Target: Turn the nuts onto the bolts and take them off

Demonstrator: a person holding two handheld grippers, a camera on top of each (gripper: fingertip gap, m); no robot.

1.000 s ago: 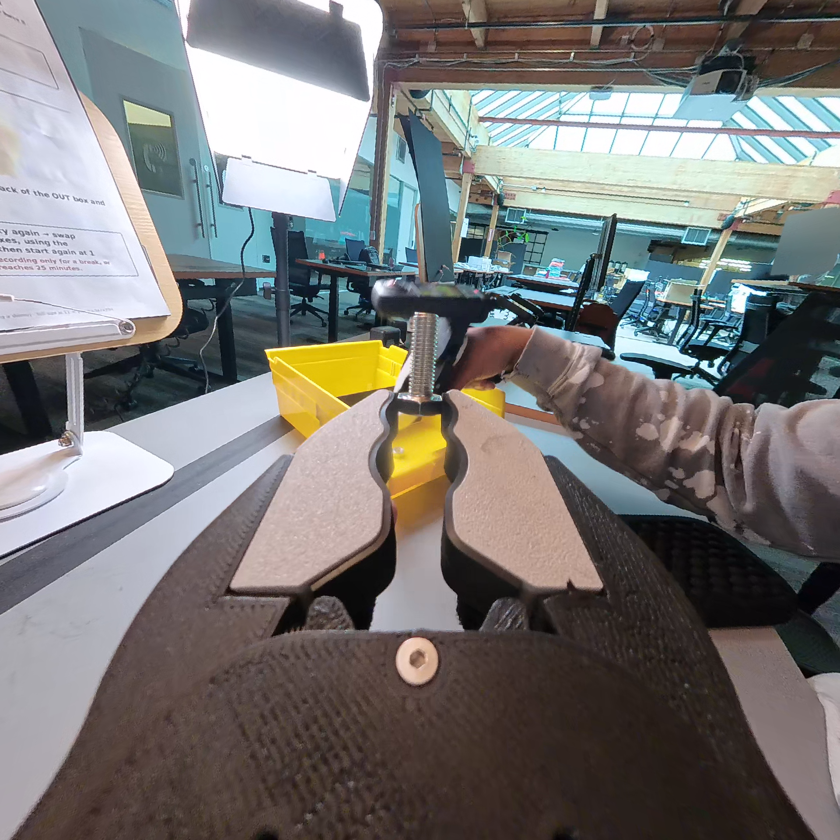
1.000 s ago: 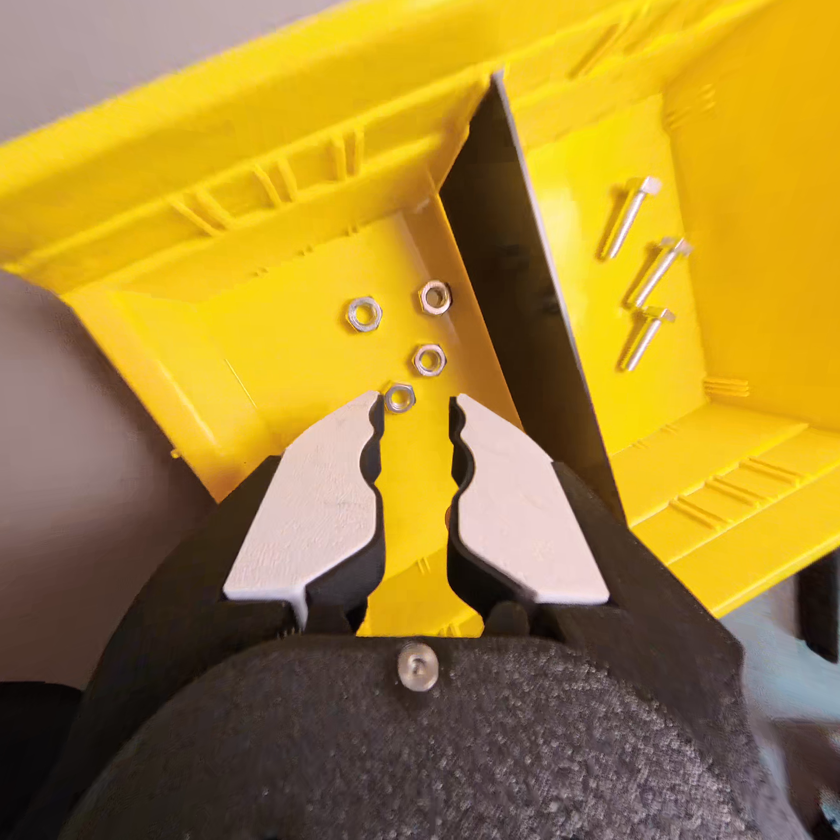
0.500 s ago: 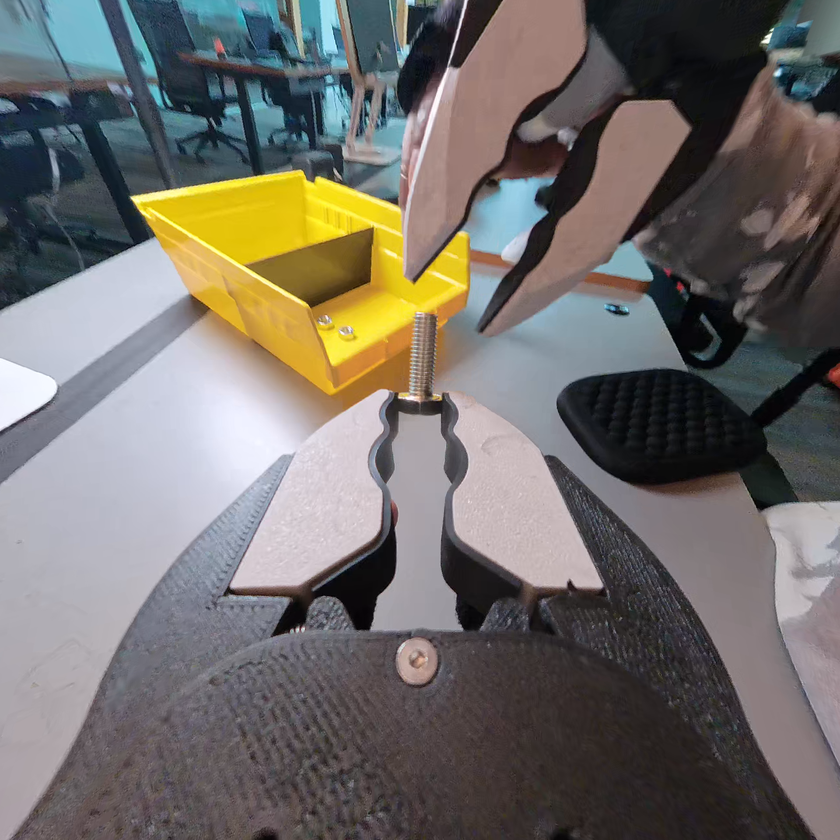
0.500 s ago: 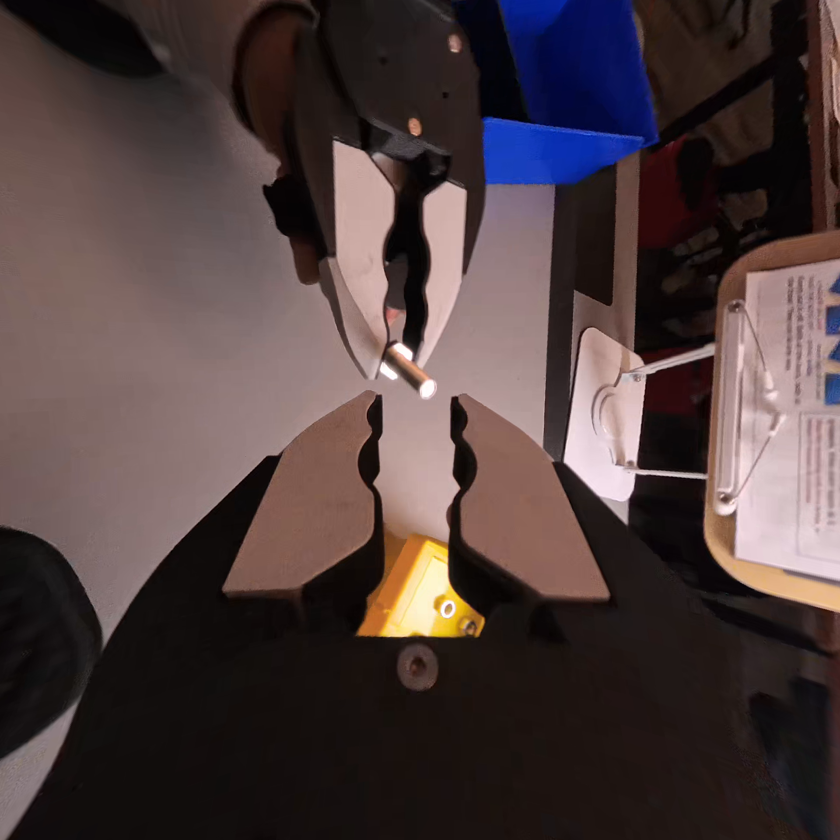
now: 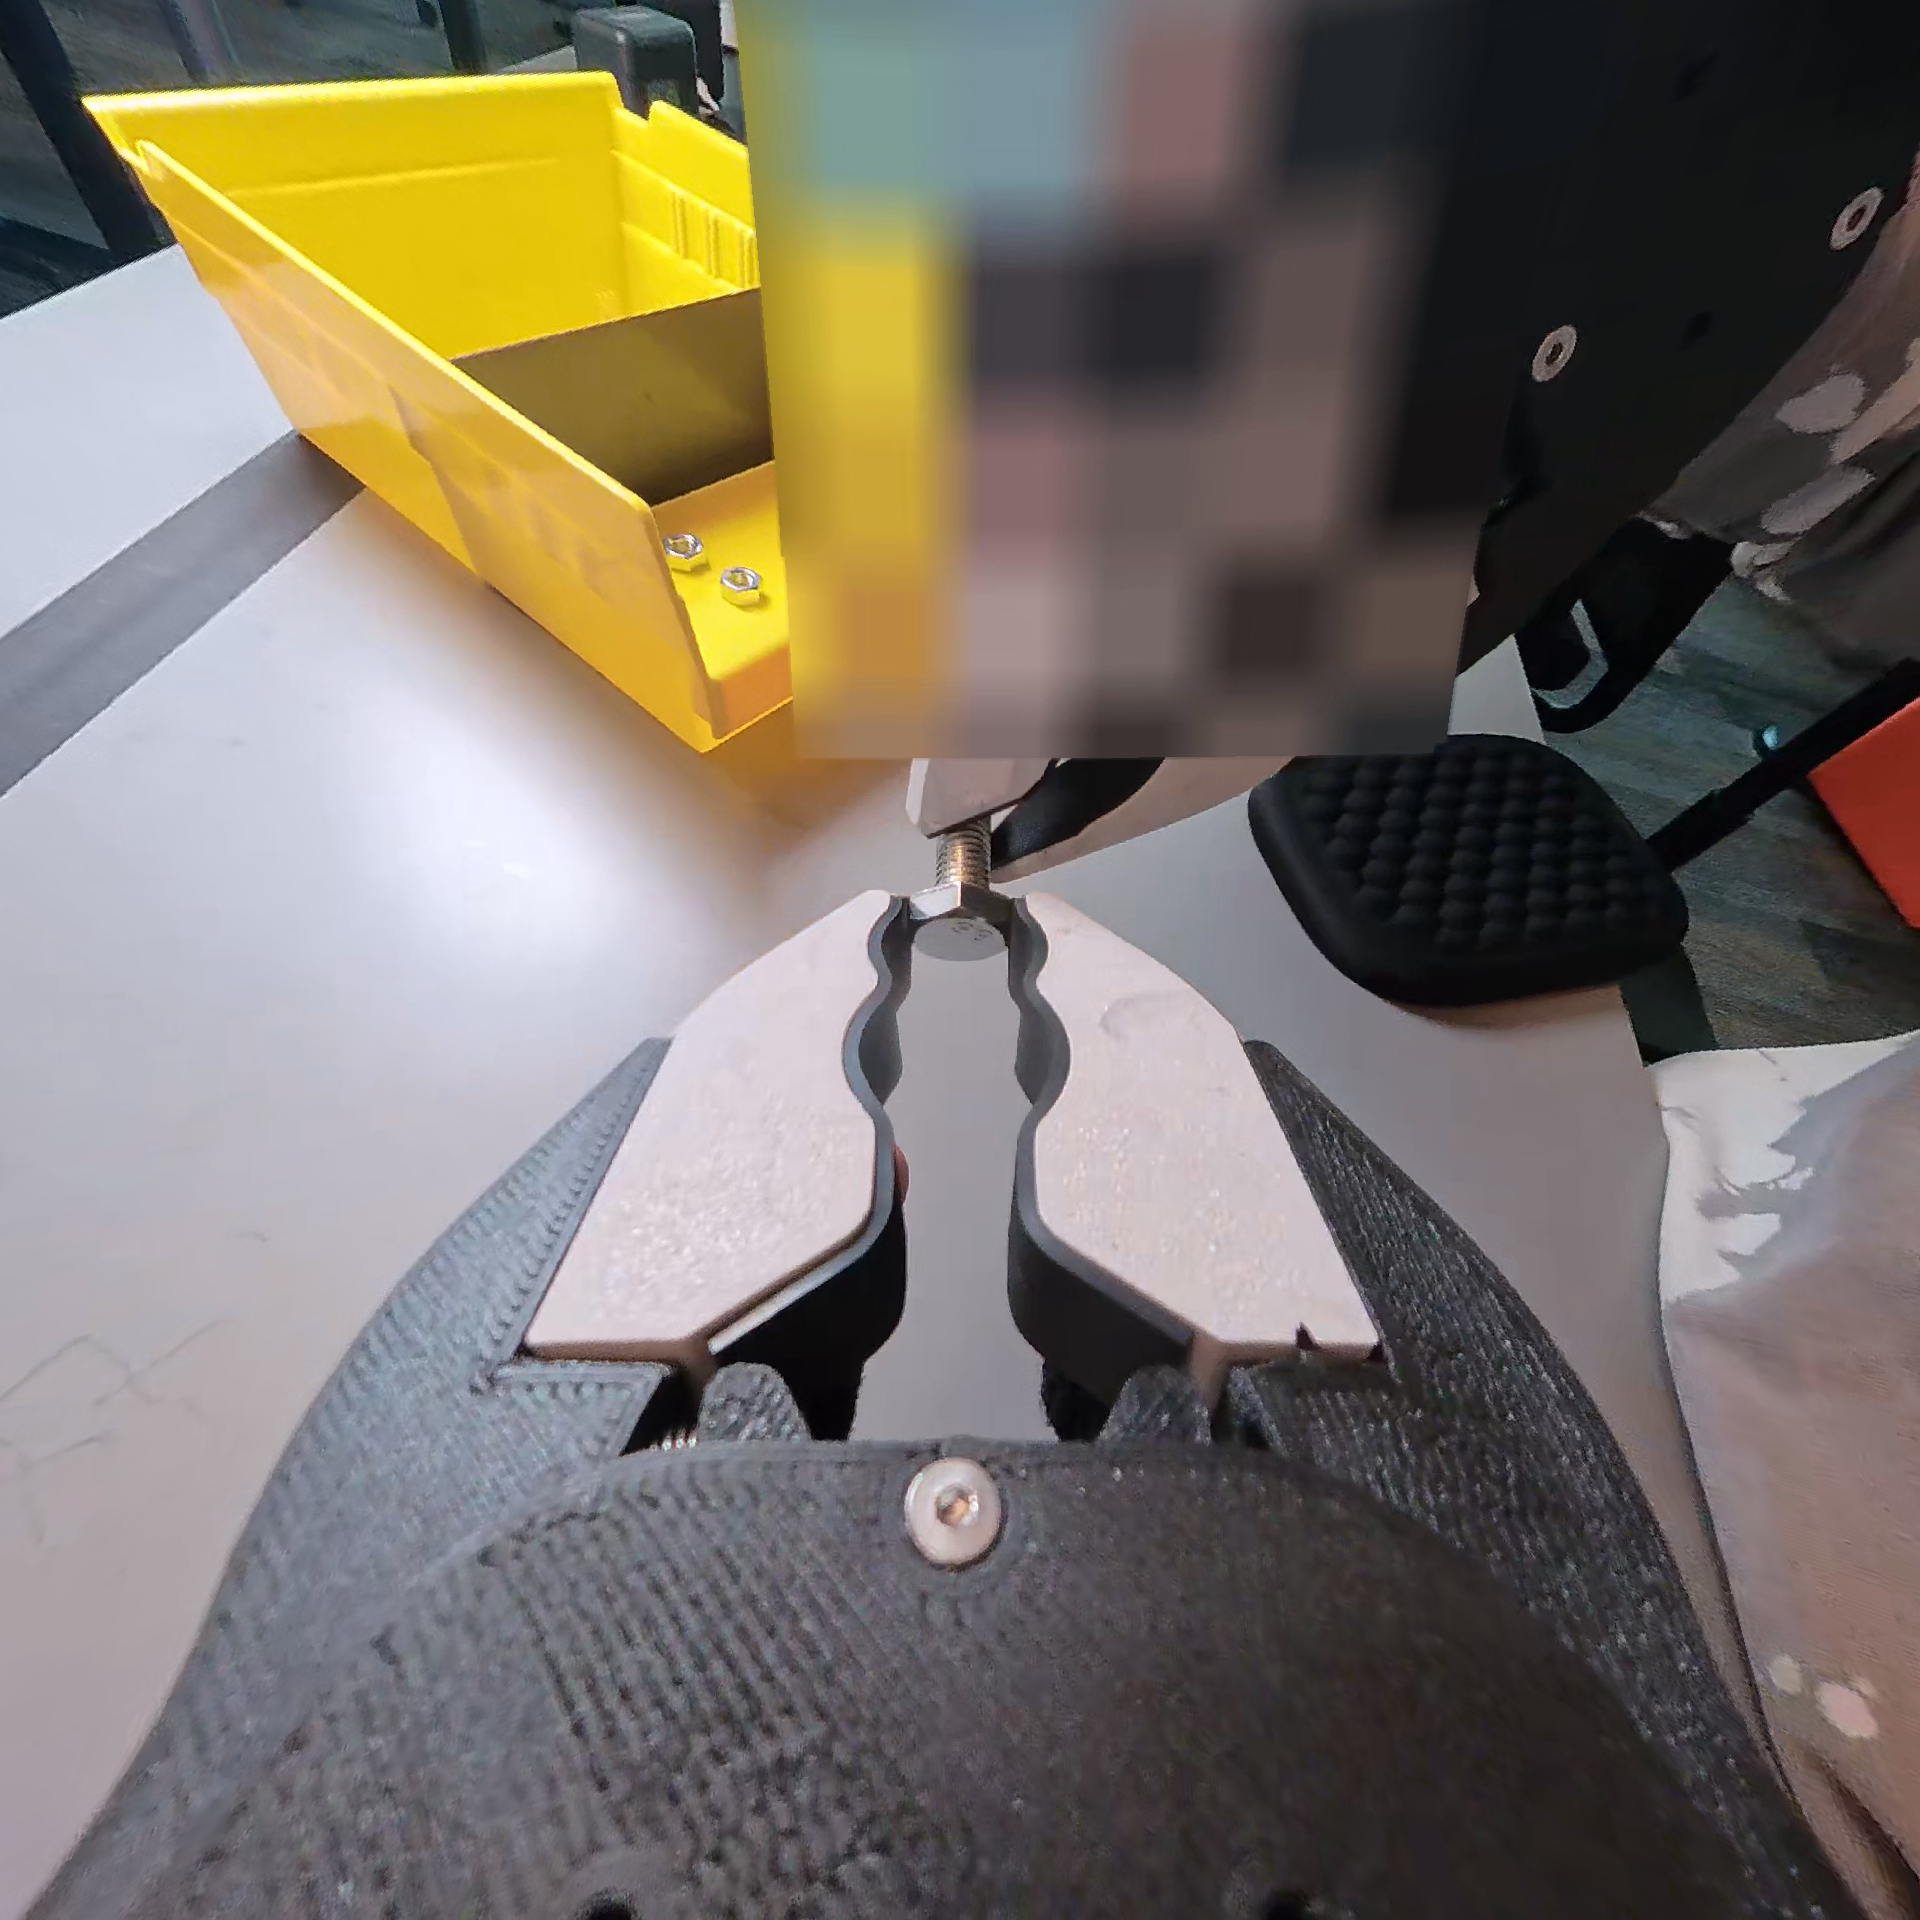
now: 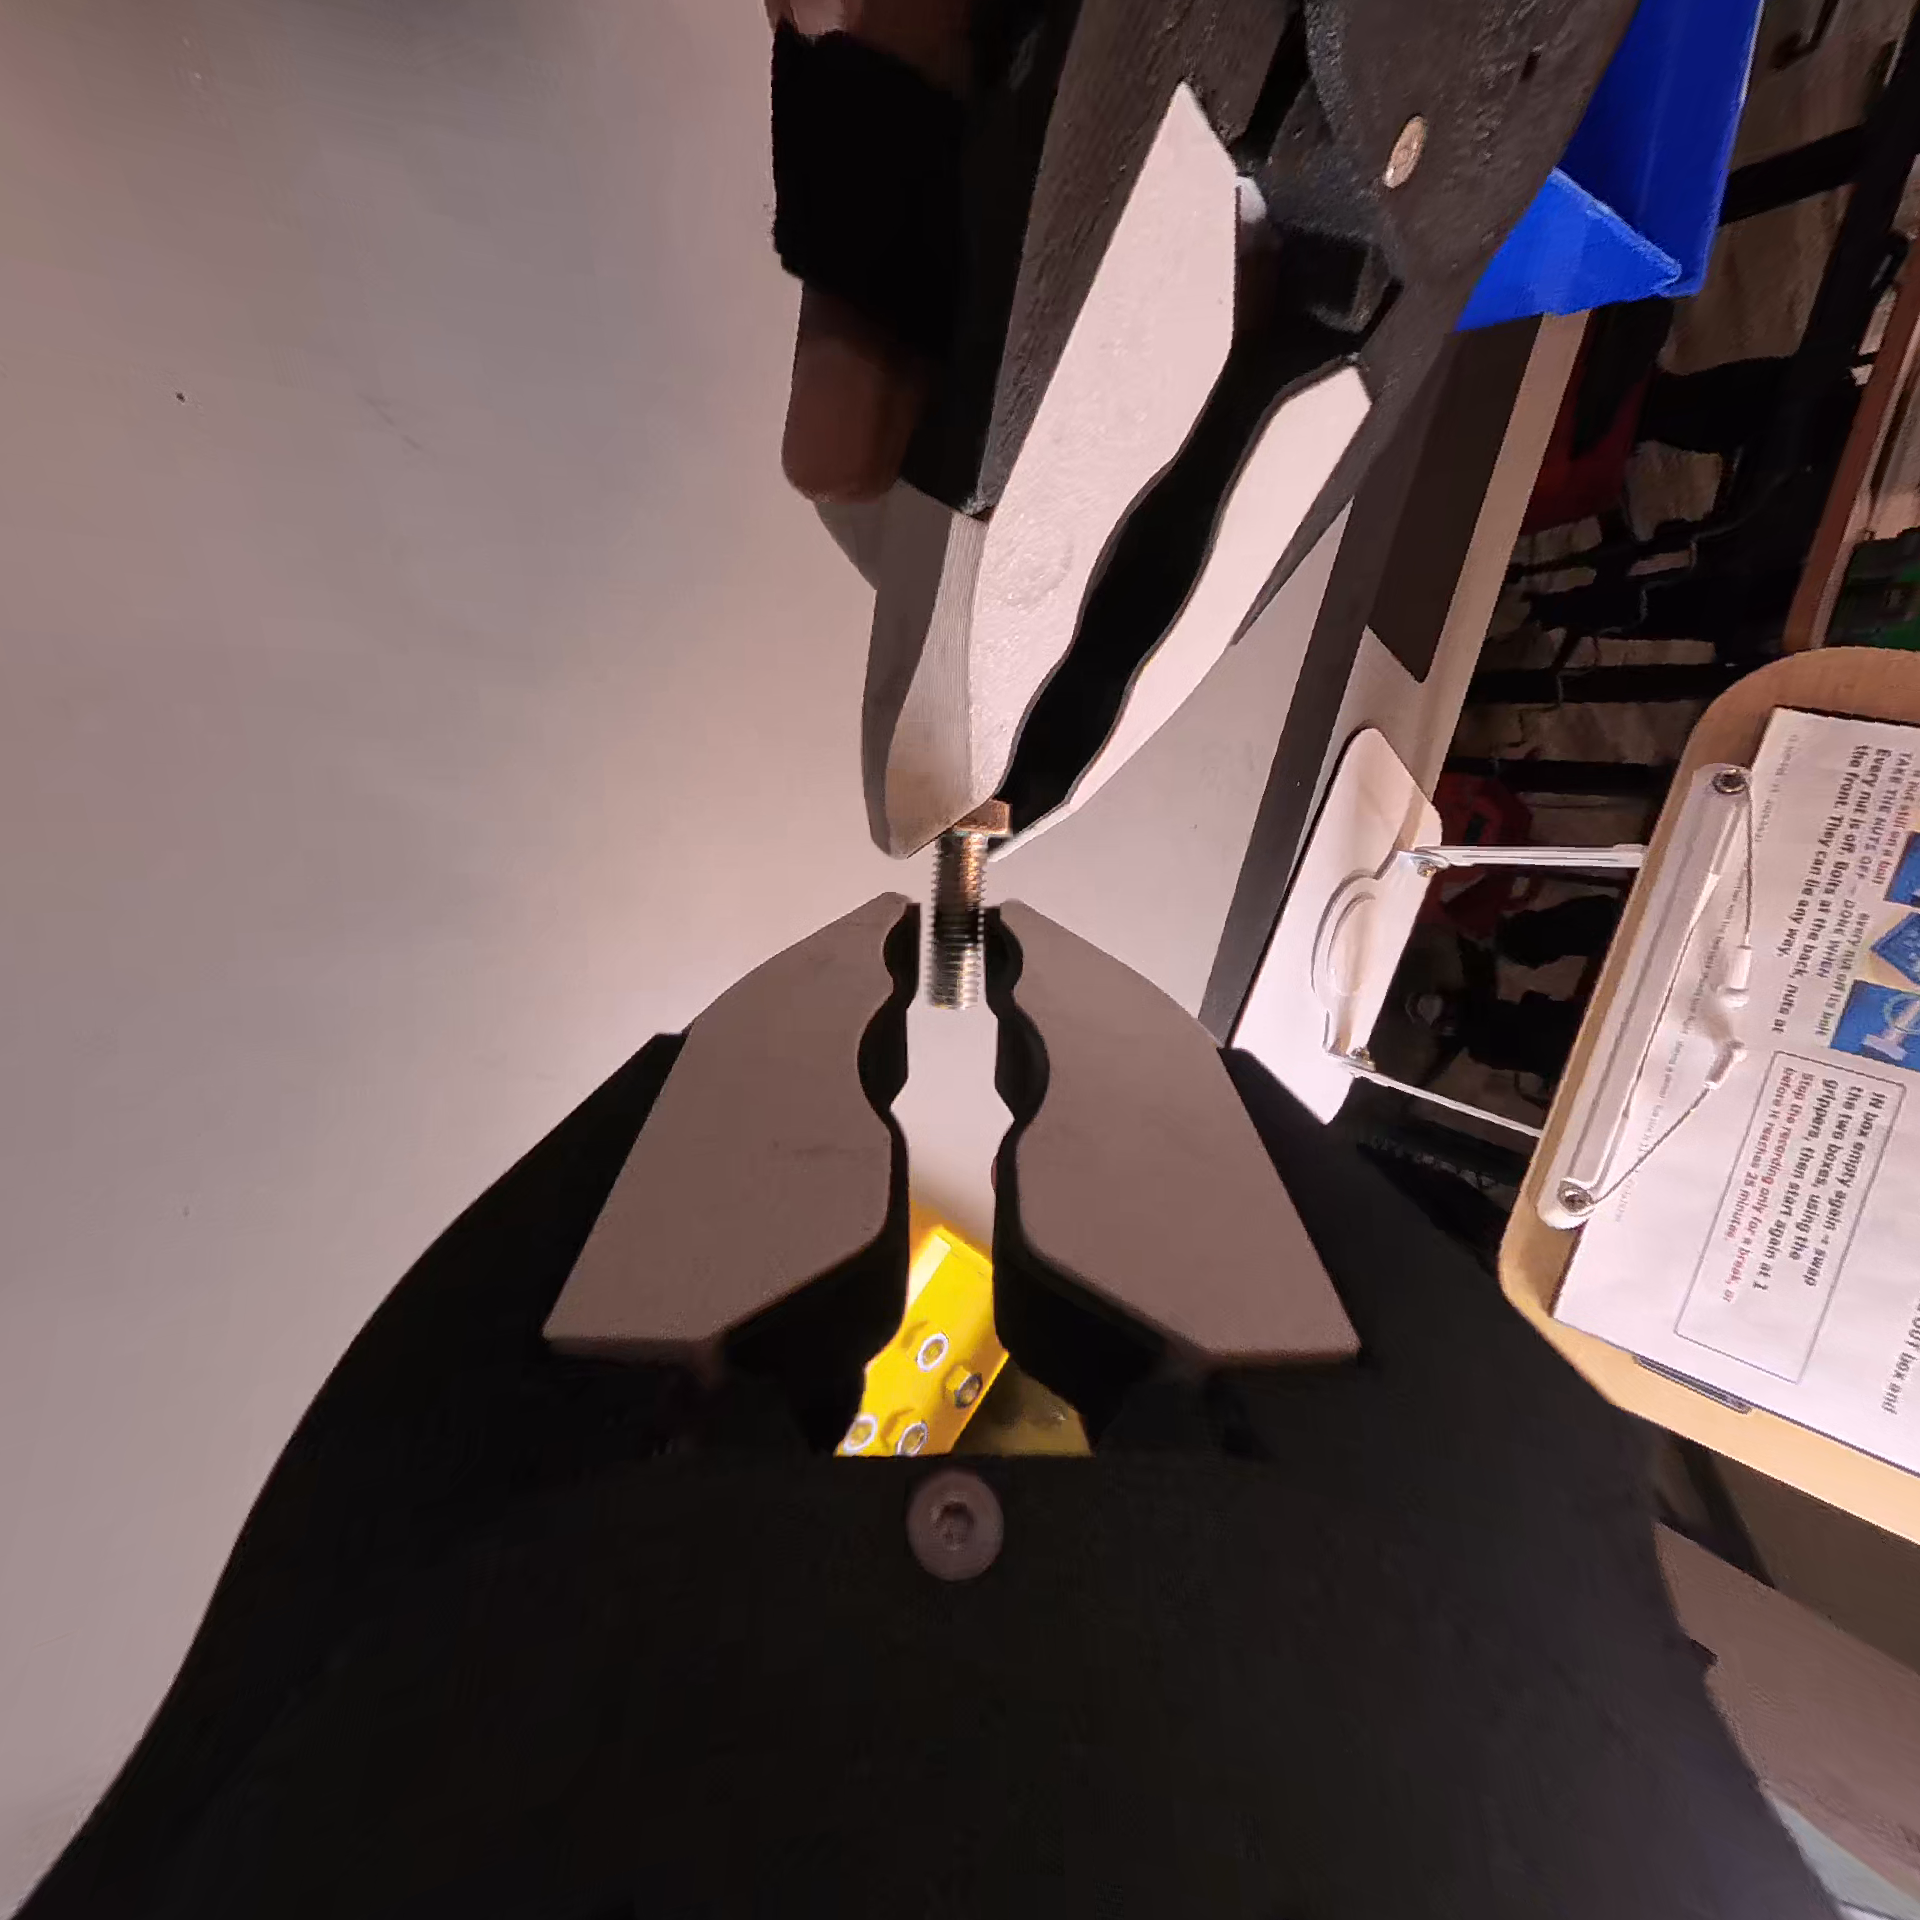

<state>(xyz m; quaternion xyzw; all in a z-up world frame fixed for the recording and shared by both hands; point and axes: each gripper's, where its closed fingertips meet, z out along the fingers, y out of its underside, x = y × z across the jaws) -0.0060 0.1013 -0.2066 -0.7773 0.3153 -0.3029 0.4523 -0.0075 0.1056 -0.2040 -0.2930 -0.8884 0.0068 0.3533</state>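
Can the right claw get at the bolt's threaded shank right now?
Probably yes. The left claw pinches the bolt by its head only, so the bare shank sticks out and sits between the fingers of the right claw; nothing blocks it.

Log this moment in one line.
left tongs: shut on bolt head | right tongs: around bolt shank, grip unclear | nuts: in yellow bin

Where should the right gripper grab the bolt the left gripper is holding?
On the bare threaded shank of the bolt, coming in from its free end. The left gripper clamps the hex head, so only the shank is exposed. It points straight at the right gripper, lined up with the first notch between its fingers.
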